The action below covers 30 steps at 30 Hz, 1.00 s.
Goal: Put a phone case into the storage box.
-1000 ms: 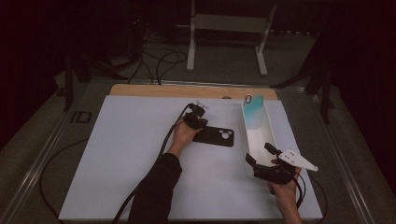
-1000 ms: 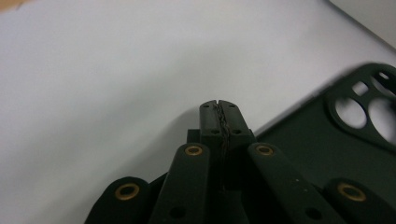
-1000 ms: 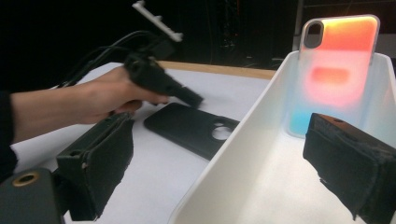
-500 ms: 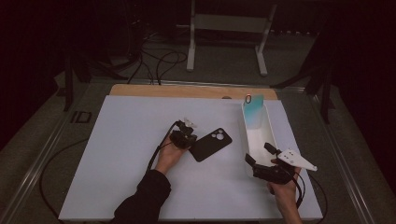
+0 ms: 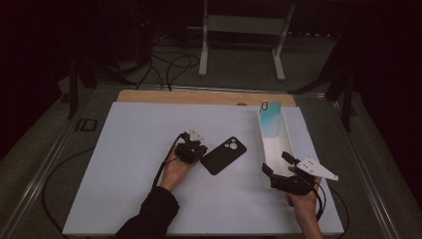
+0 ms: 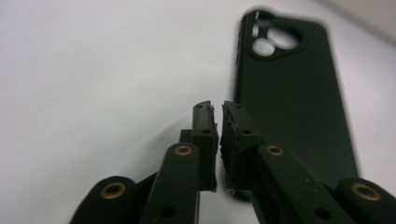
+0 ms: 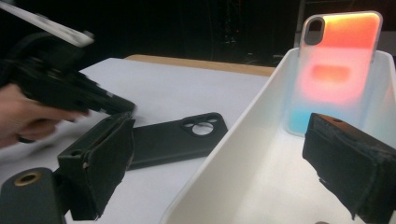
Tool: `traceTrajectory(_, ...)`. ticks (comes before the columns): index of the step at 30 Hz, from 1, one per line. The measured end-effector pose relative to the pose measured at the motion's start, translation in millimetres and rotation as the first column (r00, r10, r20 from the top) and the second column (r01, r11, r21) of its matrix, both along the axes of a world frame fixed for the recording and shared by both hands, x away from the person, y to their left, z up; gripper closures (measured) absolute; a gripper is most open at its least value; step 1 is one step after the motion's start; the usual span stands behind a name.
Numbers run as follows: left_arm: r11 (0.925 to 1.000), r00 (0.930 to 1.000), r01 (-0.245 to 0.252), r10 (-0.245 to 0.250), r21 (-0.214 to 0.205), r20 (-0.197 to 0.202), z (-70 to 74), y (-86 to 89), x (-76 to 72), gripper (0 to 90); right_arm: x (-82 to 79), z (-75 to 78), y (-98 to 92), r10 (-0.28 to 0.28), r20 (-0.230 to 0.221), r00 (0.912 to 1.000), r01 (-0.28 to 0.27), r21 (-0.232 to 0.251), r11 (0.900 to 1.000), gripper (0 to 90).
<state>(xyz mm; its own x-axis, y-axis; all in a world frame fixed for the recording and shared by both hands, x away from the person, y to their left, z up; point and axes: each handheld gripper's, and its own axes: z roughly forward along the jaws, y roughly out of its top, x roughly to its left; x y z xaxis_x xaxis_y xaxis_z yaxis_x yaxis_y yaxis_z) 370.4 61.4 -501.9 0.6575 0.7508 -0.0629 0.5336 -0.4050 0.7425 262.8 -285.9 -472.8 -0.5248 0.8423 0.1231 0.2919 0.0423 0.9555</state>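
The left tool (image 5: 191, 149) has drawn back to the left and let go of the black phone case (image 5: 223, 155) — a second ago it sat right on the case, farther right and farther off on the desk (image 5: 124, 164). Its jaws have just been opening a crack; they stand narrow, with nothing between them. The case now lies flat and free in the middle of the desk, just right of that tool. My reading is that the case has been dragged nearer and set down, so it is ready for another grasp or for a move to the white bin (image 5: 283, 149).

The right tool (image 5: 279, 169) stands wide at the near end of the bin, straddling its left wall without pressing on it.

The left gripper view shows the slim gap between its pads (image 6: 205, 135) and the case's camera cut-out — too small to see from above. The right gripper view shows the pale orange-and-blue case (image 7: 338, 70) standing against the bin's far wall.
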Motion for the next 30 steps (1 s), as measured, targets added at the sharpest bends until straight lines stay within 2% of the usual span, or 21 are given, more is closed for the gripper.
traceTrajectory(3, 0.9990, 0.9975, -0.015, 0.018, -0.042, 0.068, 14.2, 20.2, -15.8, 74.2, 0.0, -0.1, 0.5, 0.001, 0.000, 1.0000, -0.001, -0.005, 1.0000, 9.1)
traceTrajectory(5, 0.9974, 0.9934, -0.038, 0.045, -0.061, 0.106, 22.1, 35.7, -26.8, 62.4, 0.6, -0.3, 1.0, 0.010, 0.002, 0.9999, -0.010, -0.005, 0.9999, 9.1)
traceTrajectory(6, 0.9974, 0.9934, -0.038, 0.045, -0.061, 0.106, 22.1, 35.7, -26.8, 56.3, 0.6, -0.3, 1.0, 0.010, 0.002, 0.9999, -0.010, -0.005, 0.9999, 9.1)
traceTrajectory(7, 0.9950, 0.9872, -0.068, 0.078, -0.074, 0.139, 28.1, 52.2, -38.0, 56.3, 0.7, -0.4, 1.2, 0.015, 0.003, 0.9999, -0.015, -0.009, 0.9999, 9.1)
traceTrajectory(8, 0.9936, 0.9846, -0.079, 0.091, -0.081, 0.150, 29.8, 58.3, -42.3, 46.2, 1.0, -0.7, 2.4, 0.018, 0.006, 0.9998, -0.018, -0.011, 0.9998, 9.1)
traceTrajectory(11, 0.9881, 0.9725, -0.126, 0.140, -0.088, 0.186, 34.0, 82.3, -59.5, 33.6, 1.0, -1.0, 3.8, 0.023, 0.010, 0.9997, -0.023, -0.011, 0.9997, 9.0)
traceTrajectory(14, 0.9806, 0.9634, -0.159, 0.179, -0.115, 0.199, 33.9, 105.2, -75.8, 23.5, 1.0, -1.0, 4.8, 0.022, 0.012, 0.9997, -0.022, -0.017, 0.9996, 9.0)
traceTrajectory(17, 0.9745, 0.9571, -0.175, 0.202, -0.140, 0.207, 31.1, 124.1, -91.1, 16.0, 0.8, -0.1, 5.3, 0.024, -0.002, 0.9997, -0.024, -0.020, 0.9995, 9.0)
traceTrajectory(20, 0.9746, 0.9564, -0.174, 0.202, -0.140, 0.211, 27.5, 139.1, -103.6, 12.9, 0.6, 0.8, 6.7, 0.038, -0.013, 0.9992, -0.038, -0.019, 0.9991, 9.0)
traceTrajectory(22, 0.9725, 0.9585, -0.169, 0.200, -0.161, 0.203, 25.0, 148.4, -110.3, 7.4, 0.3, 0.7, 9.2, 0.037, -0.010, 0.9993, -0.038, -0.032, 0.9988, 8.9)
traceTrajectory(24, 0.9719, 0.9581, -0.171, 0.202, -0.162, 0.203, 23.7, 152.0, -112.9, 2.8, 0.1, 0.7, 10.2, 0.040, -0.011, 0.9991, -0.040, -0.036, 0.9985, 8.9)
traceTrajectory(25, 0.9723, 0.9605, -0.170, 0.200, -0.161, 0.194, 21.3, 158.2, -116.7, 2.8, 0.0, 0.6, 11.1, 0.040, -0.007, 0.9992, -0.040, -0.046, 0.9981, 8.9)
traceTrajectory(27, 0.9691, 0.9586, -0.165, 0.201, -0.183, 0.201, 19.3, 163.3, -121.4, 0.1, -0.5, 0.5, 13.7, 0.043, -0.004, 0.9991, -0.043, -0.054, 0.9976, 8.9)
traceTrajectory(30, 0.9714, 0.9554, -0.164, 0.200, -0.171, 0.217, 18.6, 166.1, -125.4, 0.0, -0.5, 0.3, 14.9, 0.050, -0.001, 0.9987, -0.050, -0.059, 0.9970, 8.9)
